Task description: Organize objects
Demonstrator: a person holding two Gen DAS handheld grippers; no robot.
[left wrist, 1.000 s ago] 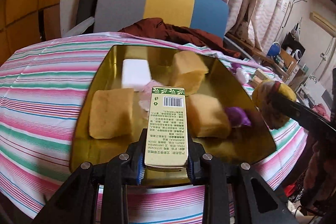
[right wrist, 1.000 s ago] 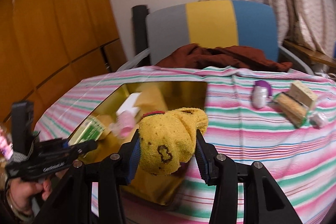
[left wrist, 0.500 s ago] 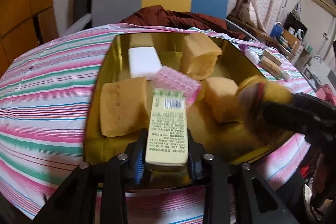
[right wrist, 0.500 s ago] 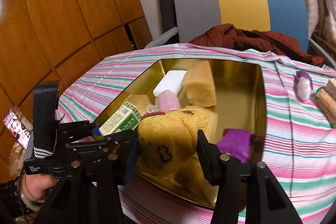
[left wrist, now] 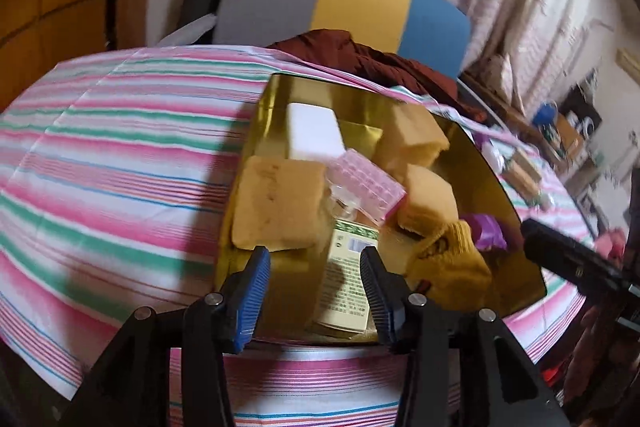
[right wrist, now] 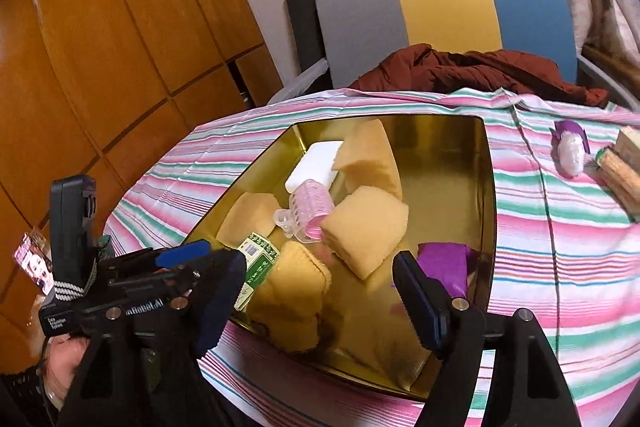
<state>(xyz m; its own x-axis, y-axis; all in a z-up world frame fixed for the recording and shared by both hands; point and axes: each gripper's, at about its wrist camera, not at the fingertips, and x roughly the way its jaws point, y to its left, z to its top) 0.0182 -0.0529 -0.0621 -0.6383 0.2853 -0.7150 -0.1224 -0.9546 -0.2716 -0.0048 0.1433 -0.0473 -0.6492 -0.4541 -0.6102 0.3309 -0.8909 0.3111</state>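
A gold tray (left wrist: 256, 131) sits on the striped tablecloth and holds several yellow sponges, a white soap bar (left wrist: 314, 131), a pink hair roller (left wrist: 370, 187) and a purple piece (right wrist: 442, 261). My left gripper (left wrist: 314, 287) hangs over the tray's near edge with its jaws opening. The cream and green box (left wrist: 346, 287) lies loose in the tray between them, close to the right pad. My right gripper (right wrist: 320, 295) is also opening. The yellow sock (right wrist: 296, 287) lies in the tray (right wrist: 488, 187) under its spread fingers, next to the box (right wrist: 260, 263).
On the cloth to the right of the tray lie a white and purple item (right wrist: 570, 151) and a brush-like block (right wrist: 620, 175). A chair (right wrist: 440, 11) with brown clothing (right wrist: 472, 71) stands behind the table. A wooden wall is at the left. A hand (right wrist: 60, 351) holds the left gripper.
Both grippers have opened. The box left the left jaws and now lies in the tray. The sock dropped from the right jaws into the tray beside it.
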